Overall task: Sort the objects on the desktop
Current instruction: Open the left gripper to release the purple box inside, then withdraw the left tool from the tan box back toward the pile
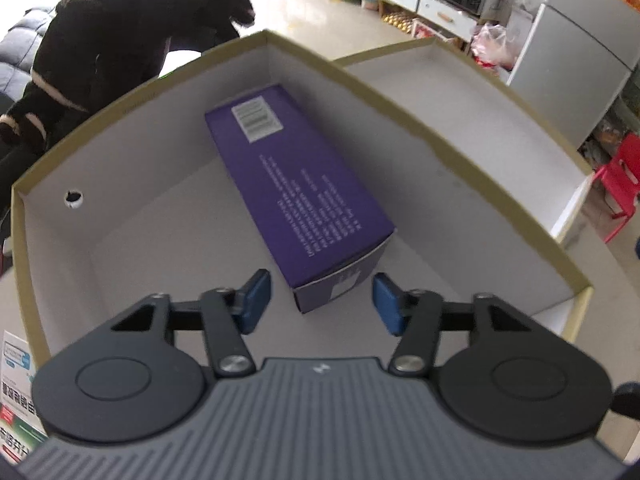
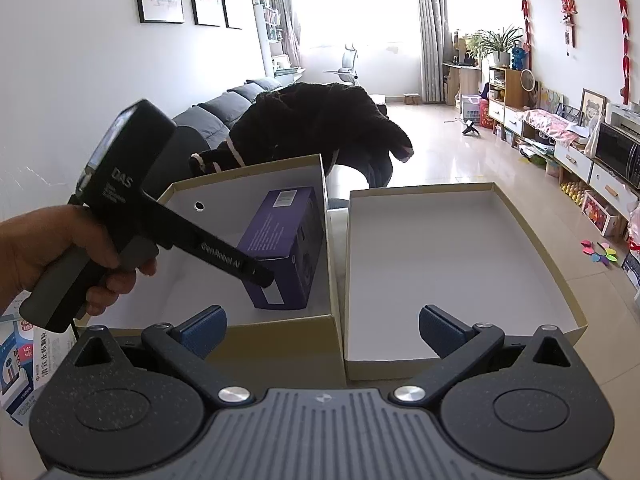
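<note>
Left gripper low centre, jaws spread and empty just short of the purple box, which lies flat mid-frame inside the deep cardboard box, likely just dropped there for sorting; right gripper spread, empty, idle before the shallow lid tray beyond.

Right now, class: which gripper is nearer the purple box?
Left. The left gripper hovers open inside the deep box, just above the purple box; the right gripper waits outside, open.
</note>
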Action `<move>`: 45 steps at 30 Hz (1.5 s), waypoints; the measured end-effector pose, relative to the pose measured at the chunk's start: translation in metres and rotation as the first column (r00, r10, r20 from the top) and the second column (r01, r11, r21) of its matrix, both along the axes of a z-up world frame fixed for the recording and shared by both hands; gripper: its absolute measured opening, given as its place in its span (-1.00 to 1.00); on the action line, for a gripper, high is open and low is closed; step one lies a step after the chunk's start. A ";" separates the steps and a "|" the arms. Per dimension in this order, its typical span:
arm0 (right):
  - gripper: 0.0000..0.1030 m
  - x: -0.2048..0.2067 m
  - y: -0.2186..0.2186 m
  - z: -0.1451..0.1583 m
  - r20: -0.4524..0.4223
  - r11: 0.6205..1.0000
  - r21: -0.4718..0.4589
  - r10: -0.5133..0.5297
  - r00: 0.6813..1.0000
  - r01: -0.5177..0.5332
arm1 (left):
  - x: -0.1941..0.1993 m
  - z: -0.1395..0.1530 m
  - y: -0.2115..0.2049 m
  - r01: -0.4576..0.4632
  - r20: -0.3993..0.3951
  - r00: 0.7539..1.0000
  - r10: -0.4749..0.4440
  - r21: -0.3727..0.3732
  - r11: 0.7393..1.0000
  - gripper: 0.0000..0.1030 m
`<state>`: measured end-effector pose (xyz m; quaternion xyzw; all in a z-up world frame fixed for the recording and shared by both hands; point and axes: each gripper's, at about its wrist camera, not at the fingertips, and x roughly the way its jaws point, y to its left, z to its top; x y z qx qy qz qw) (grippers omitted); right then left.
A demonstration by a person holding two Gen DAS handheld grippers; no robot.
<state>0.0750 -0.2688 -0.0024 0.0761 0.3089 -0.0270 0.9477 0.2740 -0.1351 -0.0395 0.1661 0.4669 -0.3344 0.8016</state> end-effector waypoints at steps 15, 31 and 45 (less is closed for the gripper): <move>0.99 0.021 -0.005 -0.015 -0.026 0.999 0.024 0.026 0.999 -0.025 | 0.011 -0.008 -0.015 -0.047 -0.011 0.999 0.046 -0.022 0.999 -0.30; 0.99 0.012 0.015 -0.019 -0.038 0.998 0.020 0.057 0.998 -0.056 | 0.017 -0.004 -0.028 -0.005 0.021 1.000 0.005 -0.003 1.000 -0.04; 0.99 0.011 0.015 -0.018 -0.040 0.997 0.022 0.075 0.996 -0.075 | 0.024 -0.009 -0.031 0.155 0.139 0.979 -0.147 -0.046 0.987 0.54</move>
